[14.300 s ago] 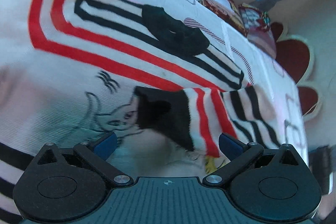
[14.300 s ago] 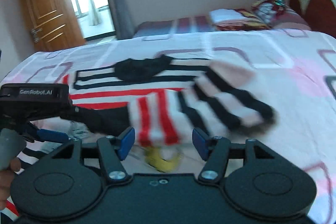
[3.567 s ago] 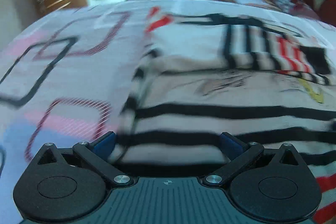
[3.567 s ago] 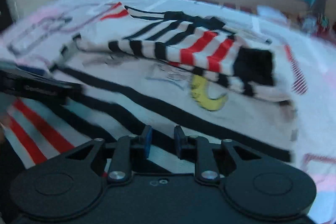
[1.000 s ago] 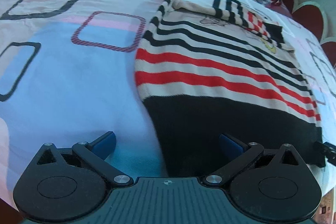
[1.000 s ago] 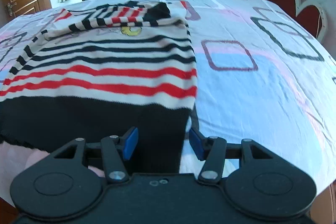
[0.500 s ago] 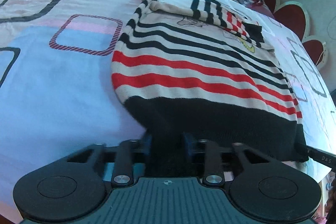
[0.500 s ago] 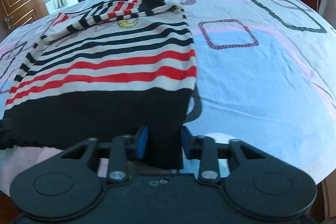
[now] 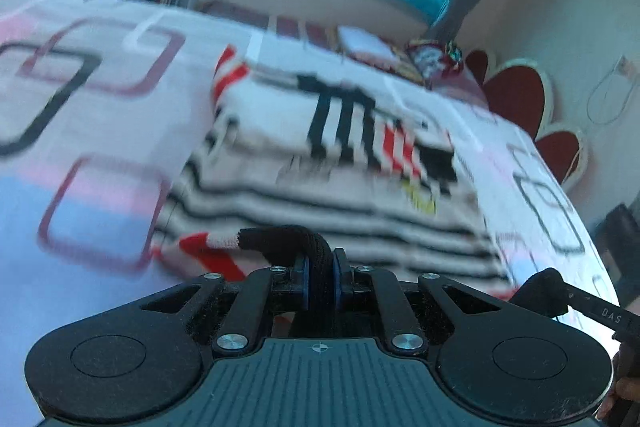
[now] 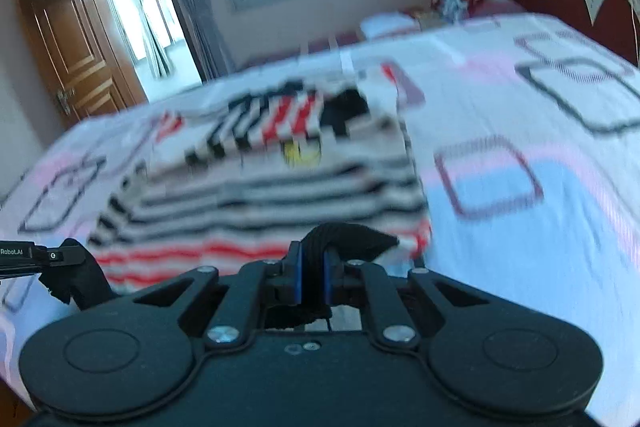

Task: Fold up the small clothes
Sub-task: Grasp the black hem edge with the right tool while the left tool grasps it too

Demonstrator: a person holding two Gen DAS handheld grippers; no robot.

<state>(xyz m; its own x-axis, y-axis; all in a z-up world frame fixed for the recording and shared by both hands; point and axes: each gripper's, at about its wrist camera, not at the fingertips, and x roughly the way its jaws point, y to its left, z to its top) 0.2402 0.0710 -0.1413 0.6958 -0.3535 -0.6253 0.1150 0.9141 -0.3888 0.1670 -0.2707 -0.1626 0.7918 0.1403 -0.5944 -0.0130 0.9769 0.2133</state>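
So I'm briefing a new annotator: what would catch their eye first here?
The striped sweater spread across the patterned bed, its sleeves folded over the chest. Next, its black hem, bunched and pinched in the left tool at one corner and in the right tool at the other.

Both tongs [image 9: 319,281] [image 10: 312,277] newly clamped — hem [image 9: 288,239] raised

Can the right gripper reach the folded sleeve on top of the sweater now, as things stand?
Probably not freely. The right gripper is shut on the sweater's black hem, so it is occupied. The folded sleeve lies uncovered farther up the bed.
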